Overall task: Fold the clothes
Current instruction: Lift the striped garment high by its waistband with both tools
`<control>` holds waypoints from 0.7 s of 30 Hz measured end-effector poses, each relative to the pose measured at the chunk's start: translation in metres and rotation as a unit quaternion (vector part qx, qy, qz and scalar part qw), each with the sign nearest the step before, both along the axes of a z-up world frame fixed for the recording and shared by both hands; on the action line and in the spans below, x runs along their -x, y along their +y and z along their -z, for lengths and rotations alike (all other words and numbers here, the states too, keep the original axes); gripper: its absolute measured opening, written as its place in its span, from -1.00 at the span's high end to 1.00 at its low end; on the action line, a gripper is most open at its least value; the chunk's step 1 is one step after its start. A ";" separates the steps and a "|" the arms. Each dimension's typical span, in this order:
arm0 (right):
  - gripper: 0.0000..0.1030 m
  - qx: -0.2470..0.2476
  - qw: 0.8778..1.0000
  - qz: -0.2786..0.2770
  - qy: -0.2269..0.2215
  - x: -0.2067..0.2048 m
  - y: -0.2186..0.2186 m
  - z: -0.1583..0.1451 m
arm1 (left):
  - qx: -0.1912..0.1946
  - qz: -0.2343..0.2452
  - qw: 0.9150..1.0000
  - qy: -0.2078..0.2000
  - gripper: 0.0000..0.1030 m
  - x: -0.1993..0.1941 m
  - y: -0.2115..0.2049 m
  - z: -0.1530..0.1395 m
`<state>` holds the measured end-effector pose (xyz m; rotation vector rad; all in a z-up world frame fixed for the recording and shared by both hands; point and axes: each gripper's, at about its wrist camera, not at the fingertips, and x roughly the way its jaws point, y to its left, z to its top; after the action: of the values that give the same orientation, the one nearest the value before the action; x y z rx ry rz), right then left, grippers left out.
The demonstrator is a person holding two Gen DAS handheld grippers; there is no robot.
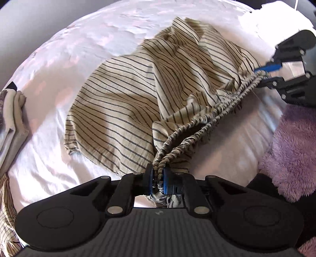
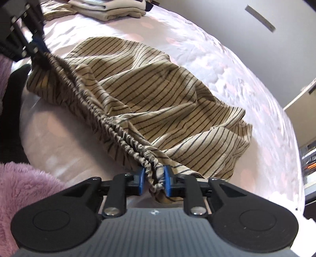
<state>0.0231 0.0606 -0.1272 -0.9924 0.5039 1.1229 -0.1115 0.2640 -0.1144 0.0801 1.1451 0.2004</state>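
Note:
Beige shorts with dark stripes (image 1: 126, 102) lie rumpled on the pale pink bed sheet (image 1: 79, 45); they also show in the right wrist view (image 2: 158, 94). Their gathered elastic waistband (image 1: 217, 110) is stretched taut between my two grippers. My left gripper (image 1: 158, 178) is shut on one end of the waistband. My right gripper (image 2: 153, 179) is shut on the other end (image 2: 122, 134). The right gripper shows in the left wrist view (image 1: 263, 74), and the left gripper in the right wrist view (image 2: 40, 52). The legs trail away over the bed.
A stack of folded pale clothes (image 2: 110, 9) sits at the bed's far side, also visible in the left wrist view (image 1: 11, 114). A fluffy purple blanket (image 1: 294, 150) lies at the near edge. Another striped garment (image 1: 6, 207) lies at lower left. White cloth (image 1: 266, 17) lies at upper right.

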 end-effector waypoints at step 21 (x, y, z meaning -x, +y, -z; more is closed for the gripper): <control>0.76 -0.254 0.941 0.046 -0.219 0.038 -0.025 -0.262 | -0.209 0.015 0.937 -0.281 0.87 0.043 -0.025 -0.288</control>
<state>-0.0147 0.0356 0.1353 -0.7193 -0.1032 0.8474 -0.1546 0.2392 0.1734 0.3936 0.5162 0.4089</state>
